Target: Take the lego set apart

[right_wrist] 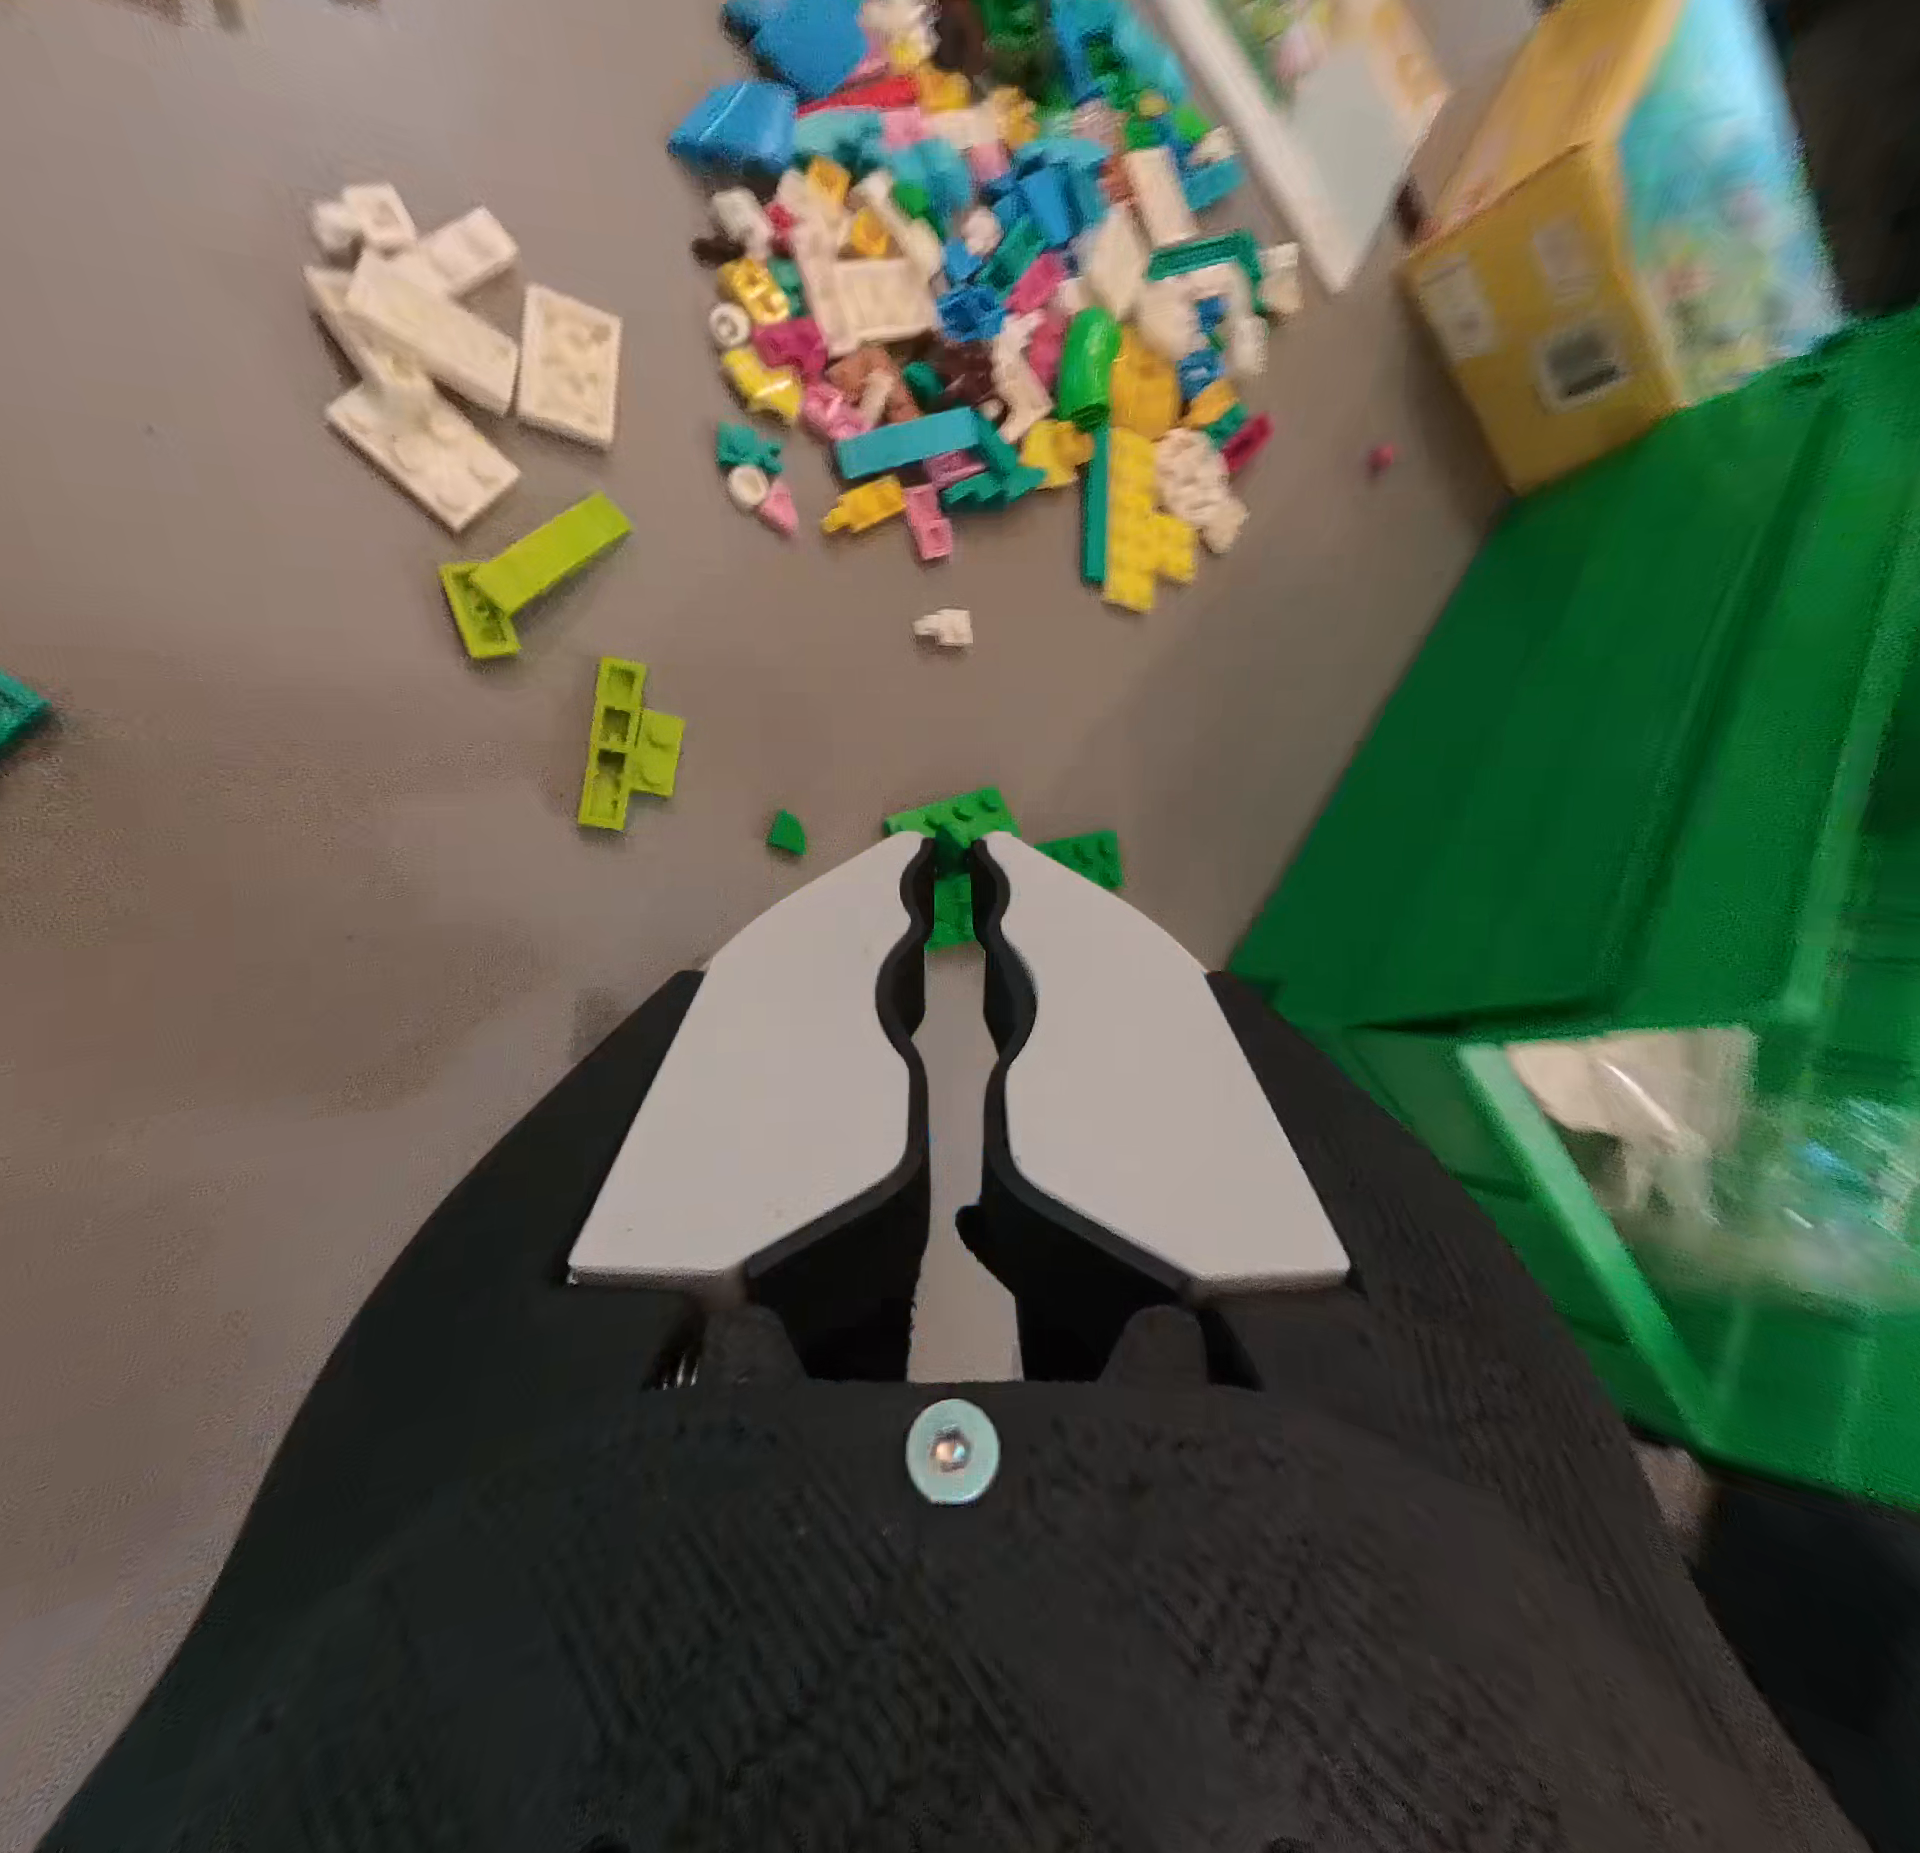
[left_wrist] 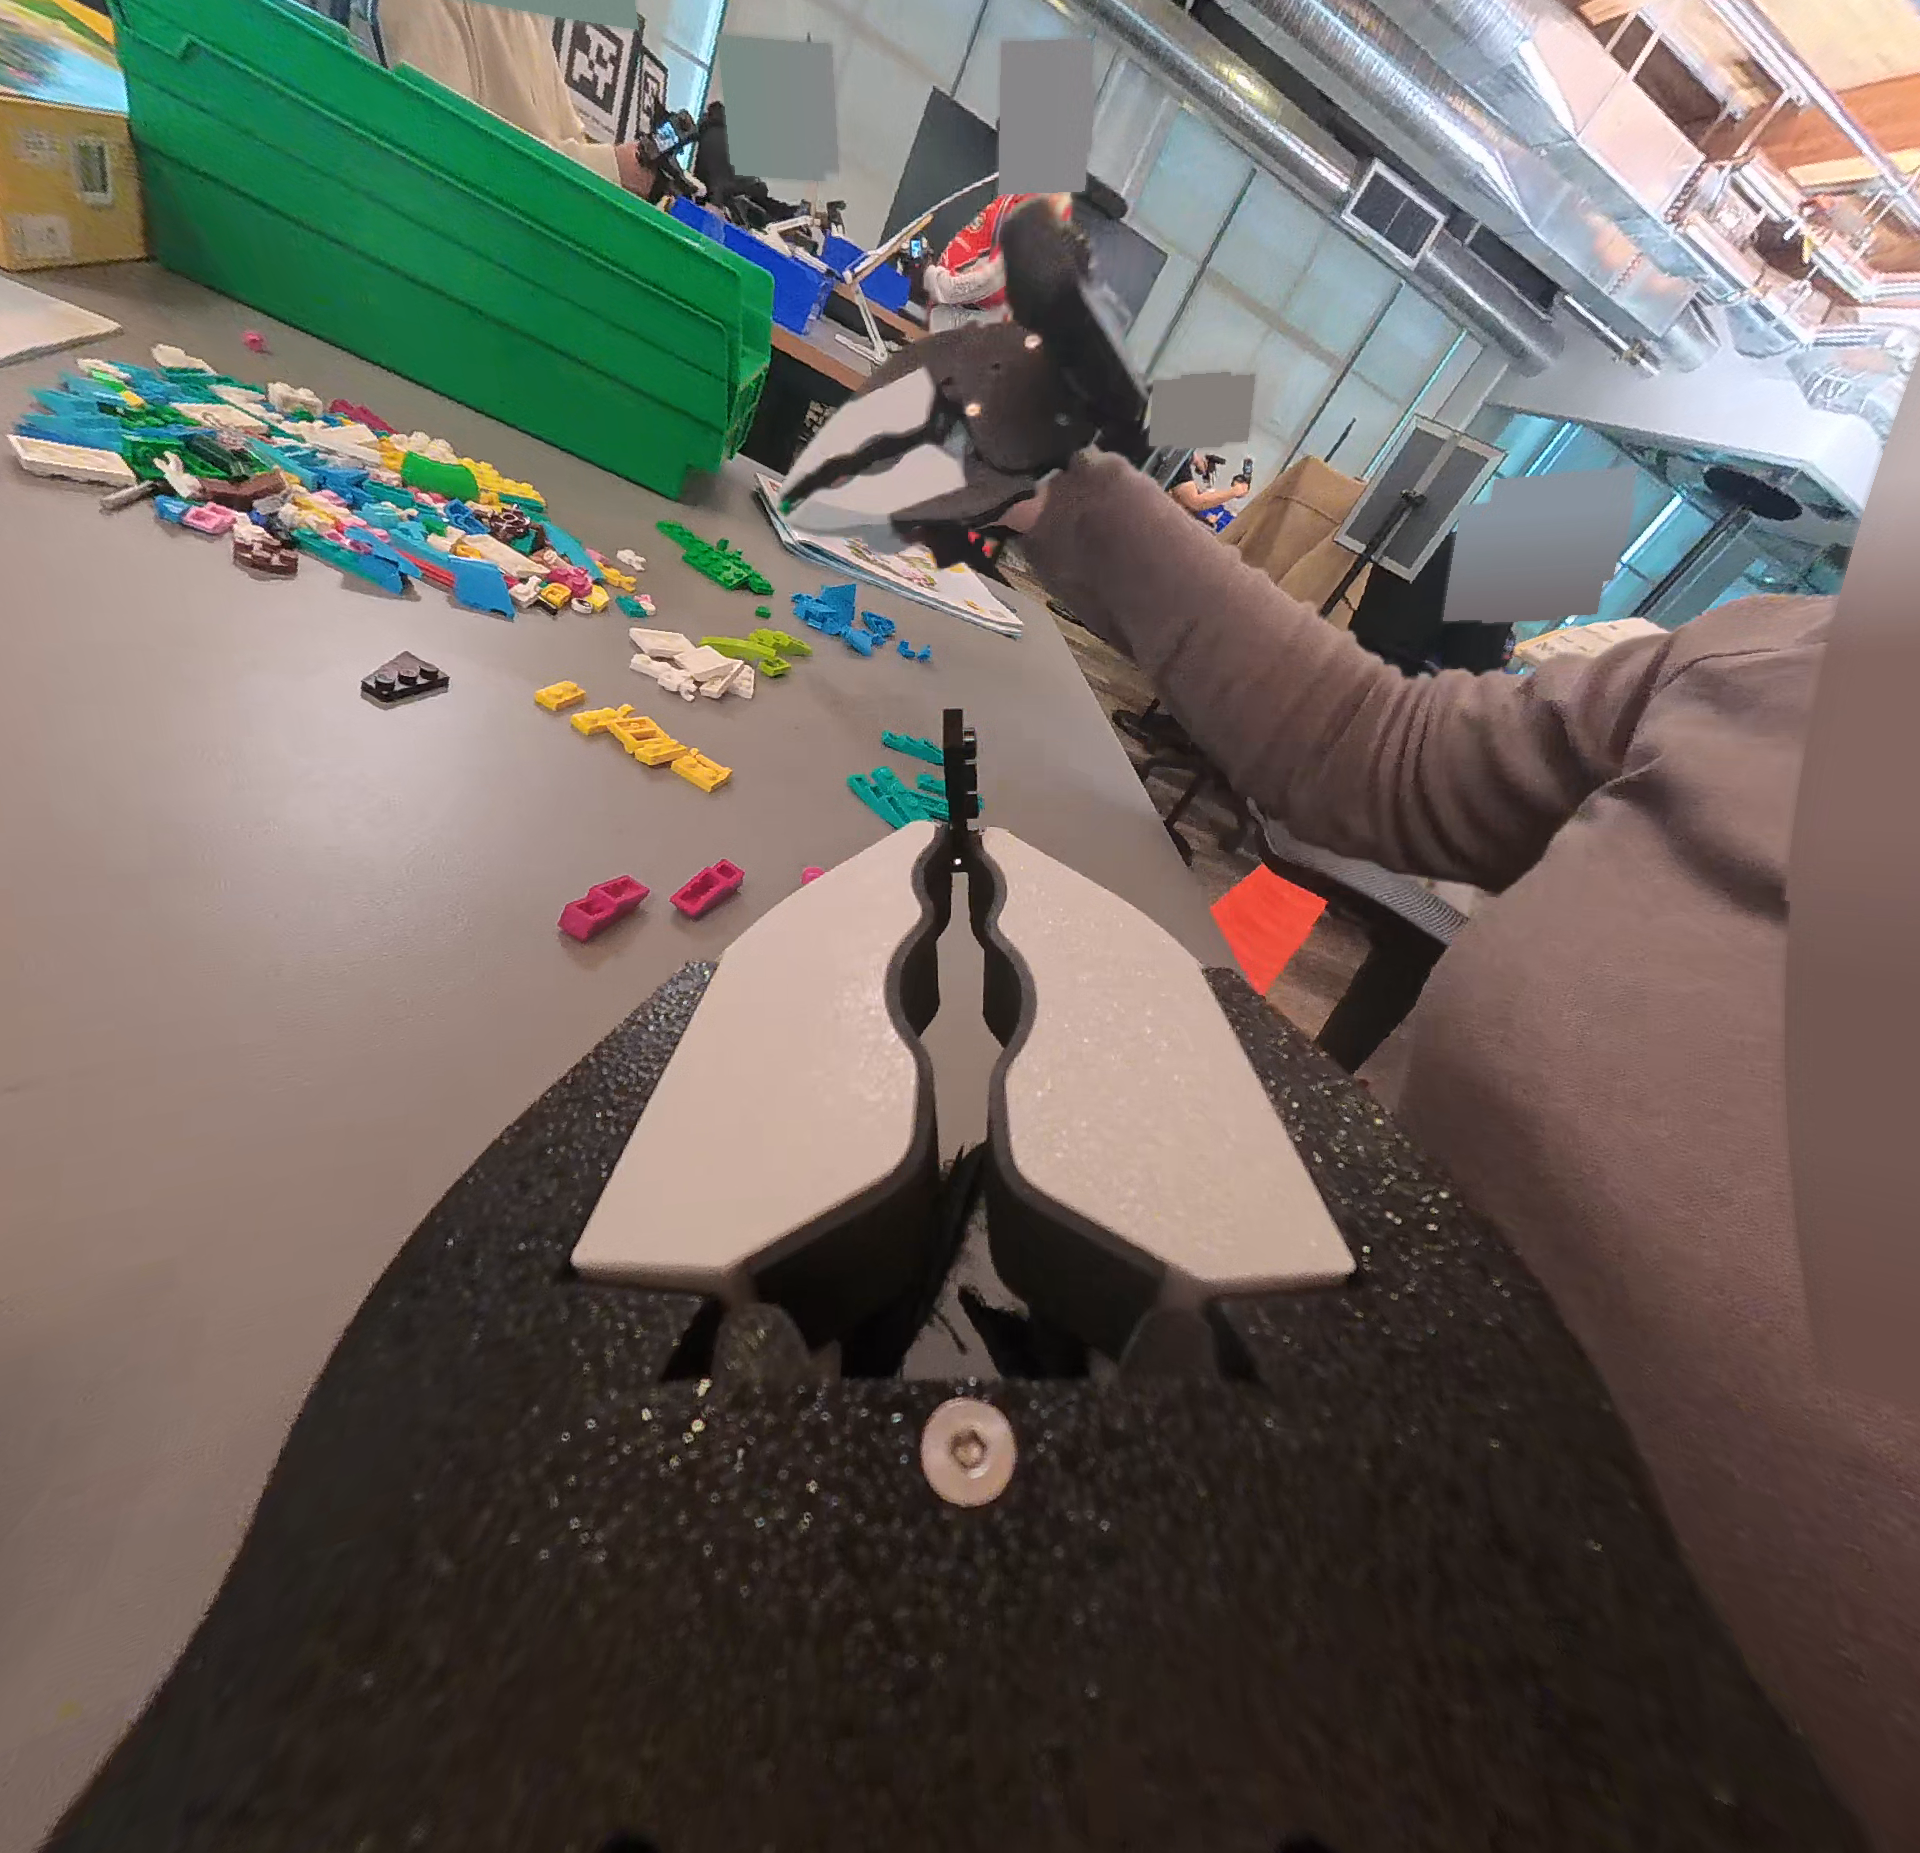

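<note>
Left wrist view: left gripper (left_wrist: 958, 835) pinches a black plate (left_wrist: 960, 769) near the table edge (left_wrist: 1081, 660); right gripper (right_wrist: 954, 845) clamps a green plate (right_wrist: 958, 816) beside the green bin (right_wrist: 1621, 785).

Bright, even indoor light with only soft shadows on the worktop (left_wrist: 260, 868). Both wide-angle views bend at the edges. The right wrist view is motion-blurred, worst on the green bin (right_wrist: 1621, 816).

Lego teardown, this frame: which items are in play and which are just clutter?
In play:
- left gripper, shut on a black plate
- right gripper, shut on a small green piece
- mixed brick pile
- sorted colour groups, e.g. yellow pieces

Lying about:
- green bins
- yellow box
- instruction booklet
</note>
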The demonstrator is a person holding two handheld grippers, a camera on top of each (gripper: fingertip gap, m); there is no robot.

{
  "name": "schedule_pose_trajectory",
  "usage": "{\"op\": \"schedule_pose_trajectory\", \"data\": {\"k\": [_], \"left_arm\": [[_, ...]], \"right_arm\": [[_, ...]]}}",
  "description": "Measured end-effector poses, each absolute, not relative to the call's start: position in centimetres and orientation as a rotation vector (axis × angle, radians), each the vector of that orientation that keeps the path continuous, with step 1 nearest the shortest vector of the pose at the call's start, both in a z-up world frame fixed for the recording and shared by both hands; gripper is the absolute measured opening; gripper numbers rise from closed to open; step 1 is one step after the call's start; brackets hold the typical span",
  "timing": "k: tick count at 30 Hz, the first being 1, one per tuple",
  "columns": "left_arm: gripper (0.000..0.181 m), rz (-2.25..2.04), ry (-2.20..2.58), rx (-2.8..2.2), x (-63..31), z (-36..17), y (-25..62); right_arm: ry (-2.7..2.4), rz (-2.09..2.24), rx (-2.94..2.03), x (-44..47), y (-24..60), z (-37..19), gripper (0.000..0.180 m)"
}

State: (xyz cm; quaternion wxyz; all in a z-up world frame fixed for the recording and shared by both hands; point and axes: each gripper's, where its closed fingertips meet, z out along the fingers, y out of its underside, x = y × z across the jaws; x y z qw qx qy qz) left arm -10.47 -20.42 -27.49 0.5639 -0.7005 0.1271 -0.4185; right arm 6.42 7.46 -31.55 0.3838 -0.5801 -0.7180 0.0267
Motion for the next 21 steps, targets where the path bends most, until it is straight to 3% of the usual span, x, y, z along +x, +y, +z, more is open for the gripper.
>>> {"op": "schedule_pose_trajectory", "data": {"k": [1,14,18,21], "left_arm": [[0.002,-0.994,0.294,-1.648,-10.5,-27.5,-20.4],[0.002,-1.057,0.266,-1.683,-10.5,-28.0,-20.1],[0.002,-1.061,0.275,-1.682,-10.4,-28.0,-20.2],[0.002,-1.064,0.279,-1.686,-10.3,-28.0,-20.2]], "right_arm": [[-1.876,0.101,-1.492,6.3,7.7,-32.4,0.005],[-1.888,0.157,-1.549,5.9,9.9,-33.4,0.020],[-1.928,0.188,-1.581,6.0,9.6,-34.3,0.038],[-1.938,0.176,-1.607,5.9,9.7,-34.5,0.038]]}}
